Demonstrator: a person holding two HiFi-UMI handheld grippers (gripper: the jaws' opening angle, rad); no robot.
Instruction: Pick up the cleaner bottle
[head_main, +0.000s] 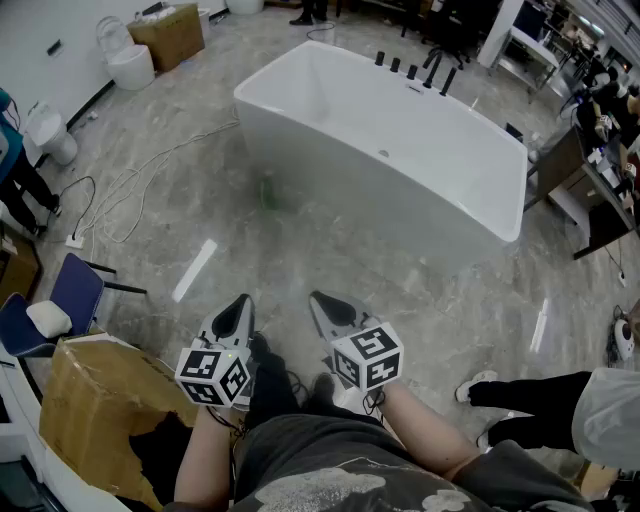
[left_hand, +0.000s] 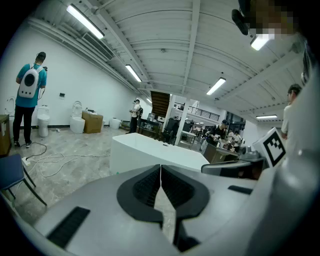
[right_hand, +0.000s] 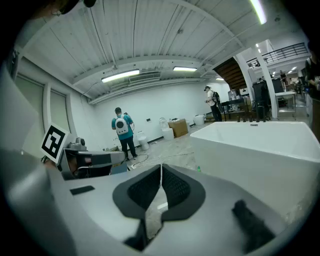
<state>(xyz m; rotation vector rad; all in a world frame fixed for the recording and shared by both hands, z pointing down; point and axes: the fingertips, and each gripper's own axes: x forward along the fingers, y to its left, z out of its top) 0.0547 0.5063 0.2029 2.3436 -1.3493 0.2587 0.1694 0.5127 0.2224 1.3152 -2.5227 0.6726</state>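
My left claw (head_main: 240, 302) and right claw (head_main: 318, 298) were both pressed together and empty, low in frame. The cleaner bottle (head_main: 270, 192) was a green blur on the floor (head_main: 190, 215), left of centre, beside the bathtub (head_main: 350, 185). I guessed light, slick plastic, so I'd pinch the neck or the narrow body.

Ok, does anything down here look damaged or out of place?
The cardboard box at lower left has a ragged, torn edge. White cables trail loose across the floor. A small green bottle, blurred, stands on the floor beside the bathtub.
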